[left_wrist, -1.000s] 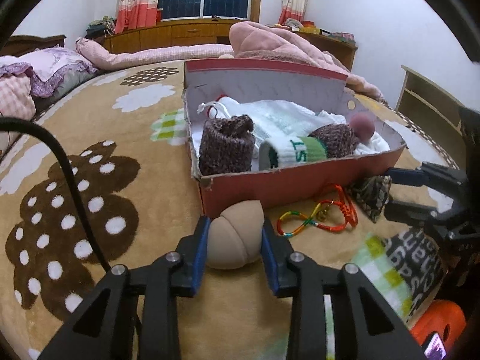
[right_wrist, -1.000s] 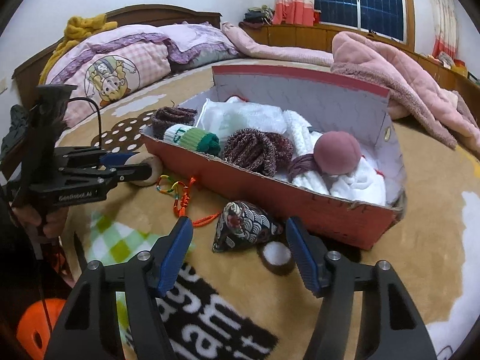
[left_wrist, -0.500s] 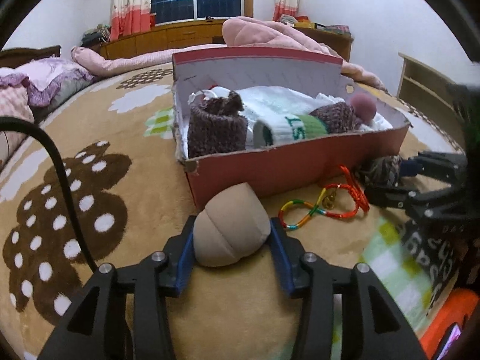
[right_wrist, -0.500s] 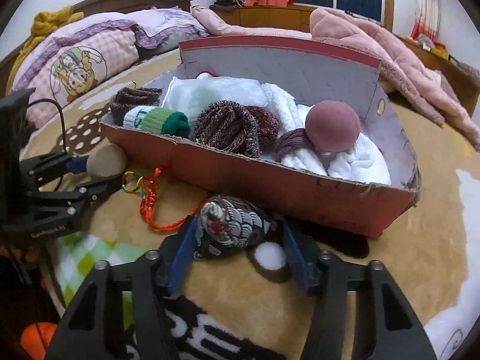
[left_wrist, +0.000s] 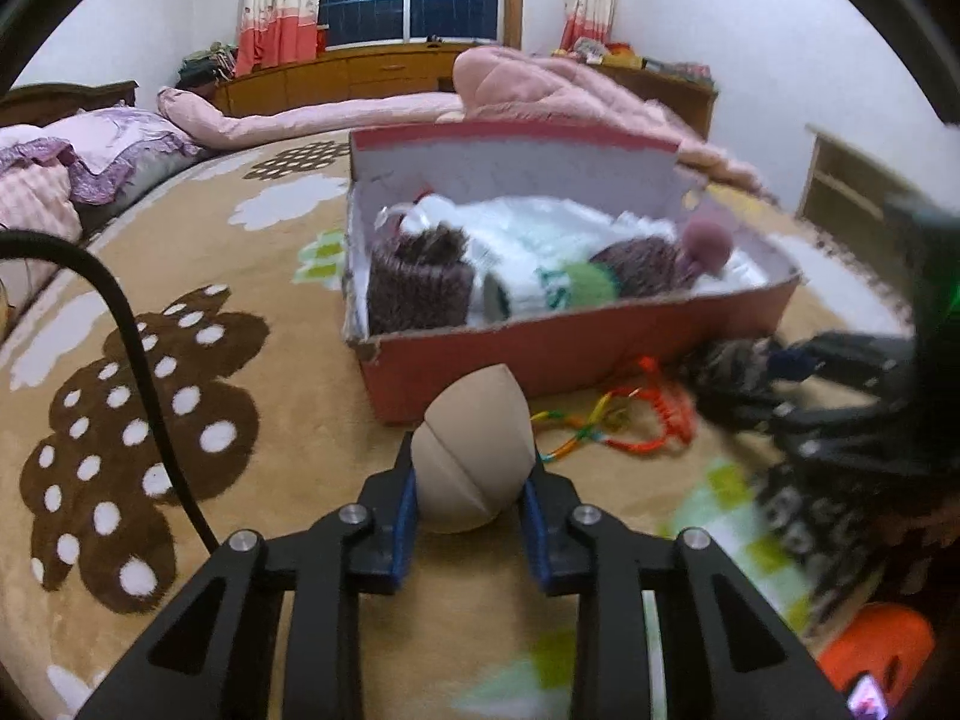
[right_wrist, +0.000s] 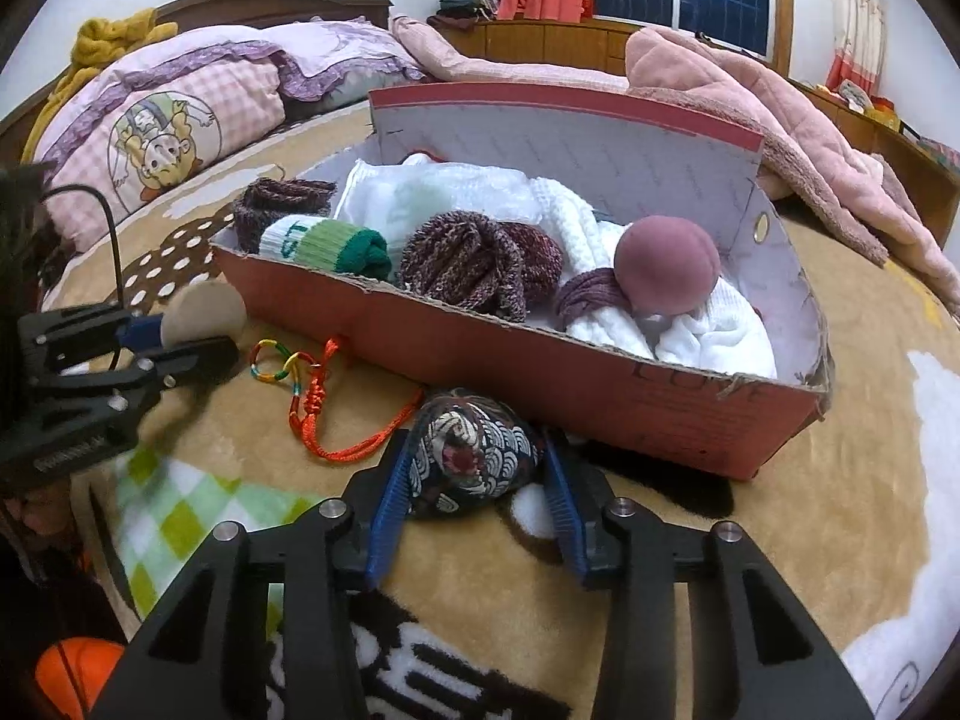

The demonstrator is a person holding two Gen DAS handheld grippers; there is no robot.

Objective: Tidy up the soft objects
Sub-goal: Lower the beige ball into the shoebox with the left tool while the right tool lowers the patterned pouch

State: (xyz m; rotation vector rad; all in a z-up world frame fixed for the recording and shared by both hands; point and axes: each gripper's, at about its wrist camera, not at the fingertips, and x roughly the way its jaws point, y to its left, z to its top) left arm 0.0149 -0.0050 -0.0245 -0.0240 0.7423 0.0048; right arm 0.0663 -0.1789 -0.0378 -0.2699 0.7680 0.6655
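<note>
Bedroom with a wide bed whose tan blanket carries all the things. At 12 o'clock from both grippers stands the red cardboard box, already holding white towels, knitted pieces, a rolled sock and a pink ball, so I judge most of the sorting done. Left outside are a colourful cord at 10 o'clock of the right gripper and the two held things. The left gripper has its fingers clamped on a beige soft ball; the right gripper is clamped on a patterned pouch. Only the right view shows the pouch sharply; the left view blurs it but shows the box's short left end.
</note>
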